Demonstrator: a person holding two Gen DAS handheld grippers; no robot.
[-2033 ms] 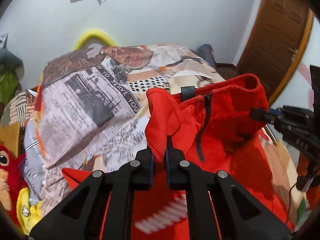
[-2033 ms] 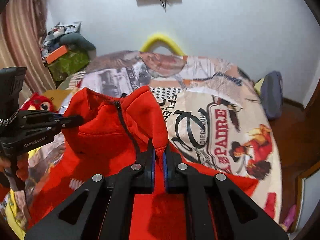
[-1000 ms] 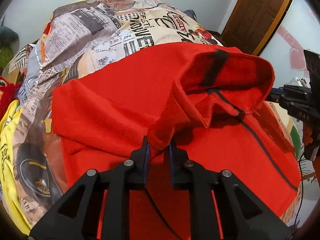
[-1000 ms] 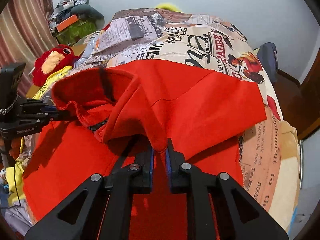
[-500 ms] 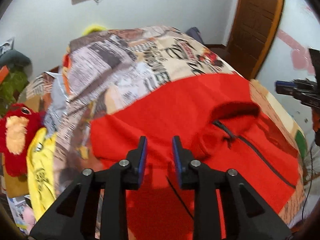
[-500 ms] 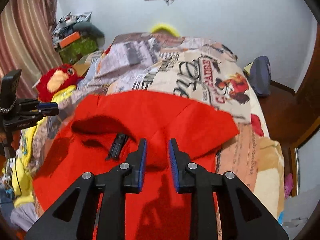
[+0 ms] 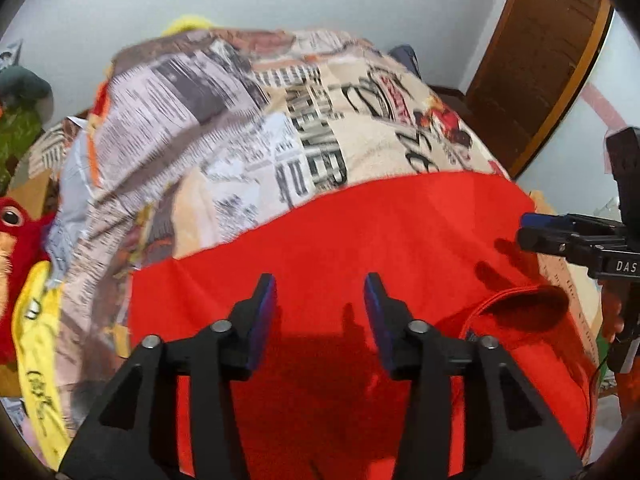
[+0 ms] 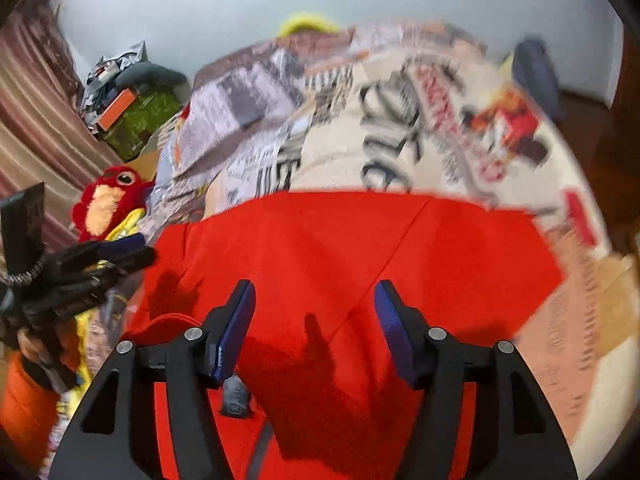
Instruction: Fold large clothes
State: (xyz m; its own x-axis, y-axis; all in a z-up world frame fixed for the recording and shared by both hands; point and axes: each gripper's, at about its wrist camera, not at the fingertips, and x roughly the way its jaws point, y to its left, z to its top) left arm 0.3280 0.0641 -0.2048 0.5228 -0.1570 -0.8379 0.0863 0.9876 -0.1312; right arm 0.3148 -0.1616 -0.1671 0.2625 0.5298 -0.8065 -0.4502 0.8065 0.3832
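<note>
Red jacket (image 7: 360, 248) lies spread across the near end of the bed (image 7: 248, 128), its far edge a straight fold line over the newspaper-print bedspread. My left gripper (image 7: 320, 312) hangs above the cloth, jaws just opening, blue pads apart, nothing between them, only bare red fabric below. My right gripper (image 8: 314, 320) does the same over the jacket's other half: jaws just opening, wide apart, holding nothing, its shadow cast on the cloth. A rolled collar edge (image 7: 516, 308) sits between the two grippers, and a dark zipper pull (image 8: 236, 396) shows just under my right gripper's left finger. Off the bed's left edge, a red plush toy (image 8: 108, 200) rests against a yellow cloth (image 7: 36, 360). A wooden door (image 7: 540, 60) stands beyond the bed's far right corner.
</note>
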